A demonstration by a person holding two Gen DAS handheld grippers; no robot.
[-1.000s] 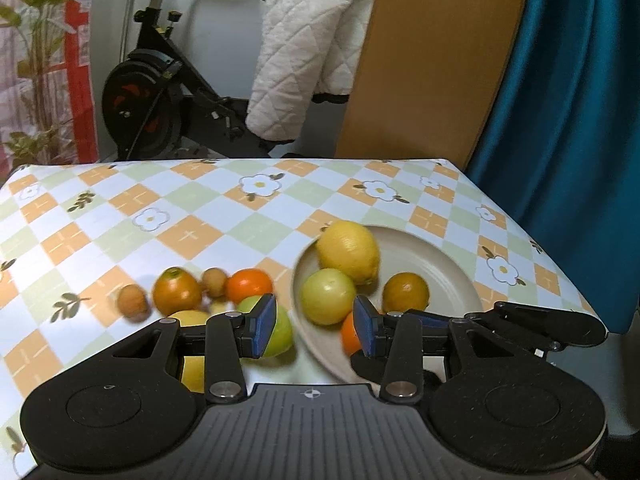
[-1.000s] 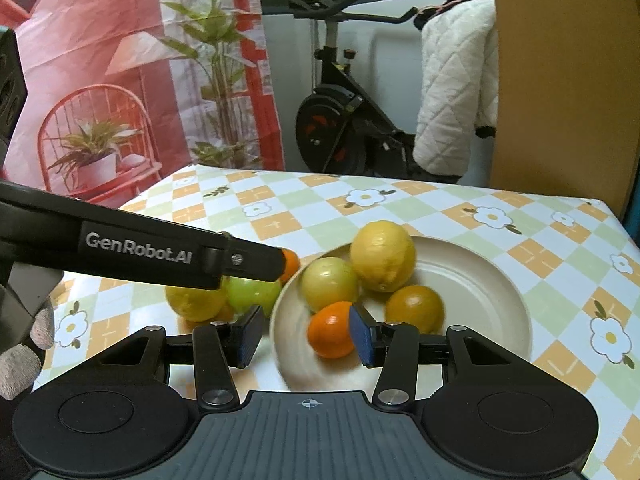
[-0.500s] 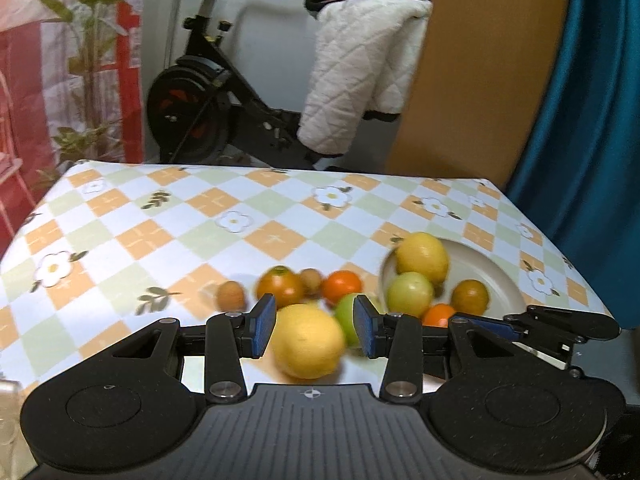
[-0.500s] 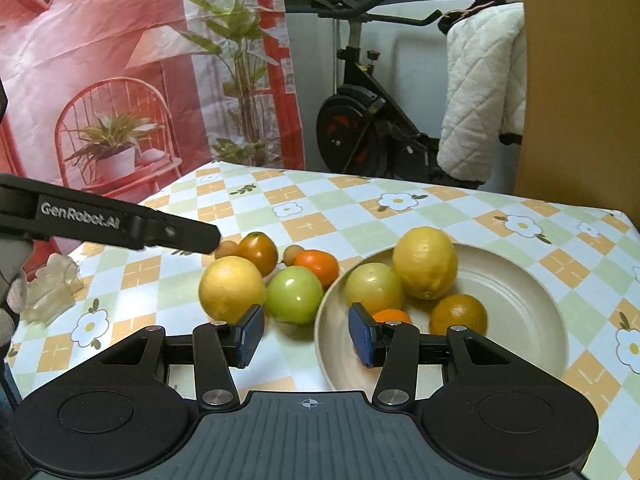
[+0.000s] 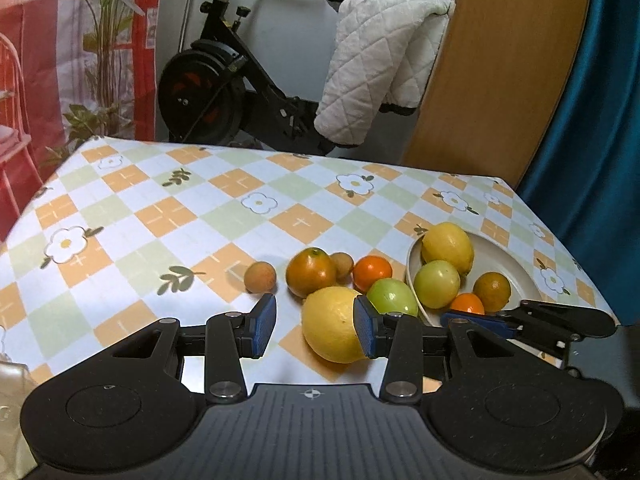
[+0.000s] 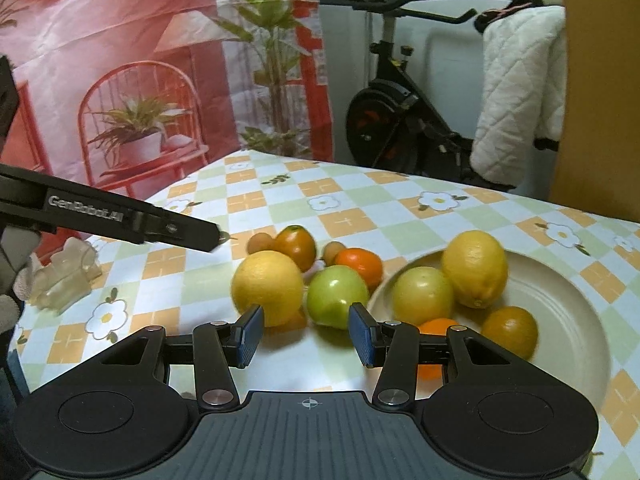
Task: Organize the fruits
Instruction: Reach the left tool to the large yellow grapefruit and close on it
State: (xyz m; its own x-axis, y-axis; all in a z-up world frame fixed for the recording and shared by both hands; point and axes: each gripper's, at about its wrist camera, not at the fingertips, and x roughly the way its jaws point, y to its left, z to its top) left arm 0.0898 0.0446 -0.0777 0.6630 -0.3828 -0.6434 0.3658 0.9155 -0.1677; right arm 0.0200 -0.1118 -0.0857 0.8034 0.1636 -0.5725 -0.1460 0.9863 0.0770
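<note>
Looks like the sorting is mid-way: four fruits sit in the smooth cream plate (image 6: 568, 316), while the big dimpled yellow lemon (image 6: 267, 287), a glossy green fruit (image 6: 337, 295) and some small round ones wait on the checked surface (image 5: 168, 216) just beside it. Both the left tool (image 5: 311, 330) and right tool (image 6: 306, 334) hang released, grasping nothing. Next, I reckon, one needs to line up around the lemon and clench gently, since that round skin could slip.

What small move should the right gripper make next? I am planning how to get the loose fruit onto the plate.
Probably ease the right gripper forward around the green fruit: it lies on the tablecloth beside the plate, nearly centred ahead of the open, empty jaws. The yellow fruit suits the left gripper.
</note>
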